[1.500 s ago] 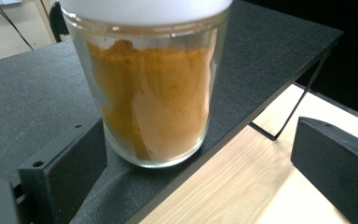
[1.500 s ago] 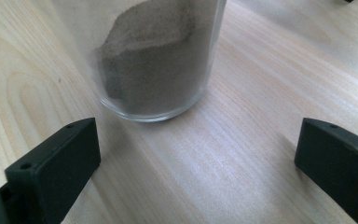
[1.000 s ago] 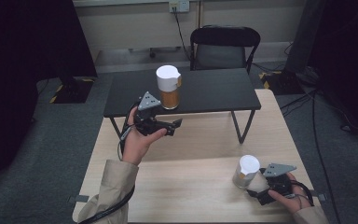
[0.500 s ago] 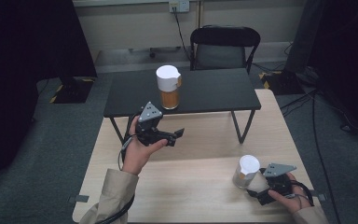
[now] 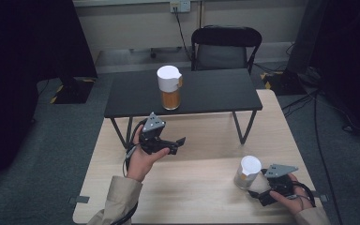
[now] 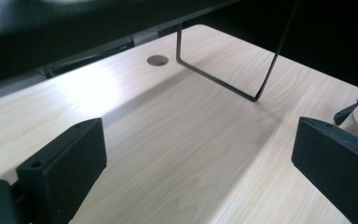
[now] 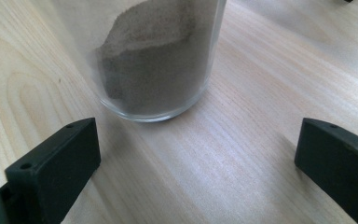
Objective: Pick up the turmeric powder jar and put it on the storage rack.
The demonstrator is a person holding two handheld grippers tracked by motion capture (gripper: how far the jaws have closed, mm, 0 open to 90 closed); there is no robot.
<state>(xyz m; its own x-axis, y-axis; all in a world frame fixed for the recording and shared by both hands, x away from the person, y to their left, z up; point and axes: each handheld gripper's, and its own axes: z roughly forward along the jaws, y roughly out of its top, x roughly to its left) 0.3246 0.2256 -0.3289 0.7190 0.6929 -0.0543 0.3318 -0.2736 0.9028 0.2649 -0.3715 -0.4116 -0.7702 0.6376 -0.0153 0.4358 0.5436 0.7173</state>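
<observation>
Light wooden table (image 5: 206, 197), black raised shelf (image 5: 215, 91) at far side carrying a white-lidded jar of orange powder (image 5: 169, 87). Near right: glass jar of brown powder (image 5: 248, 172), upright on the wood. Right gripper (image 5: 268, 190) just beside it, jaws wide apart, empty. Left gripper (image 5: 176, 144) mid-left, wide apart, empty.

Wooden table (image 5: 206, 187), light grain, cable hole (image 6: 157, 60) near the far edge. Low black shelf (image 5: 215, 91) stands on its far half on bent wire legs (image 5: 242, 131). Black chair (image 5: 226, 47) behind. Wall socket (image 5: 180, 5), cables on grey floor (image 5: 51, 154)
</observation>
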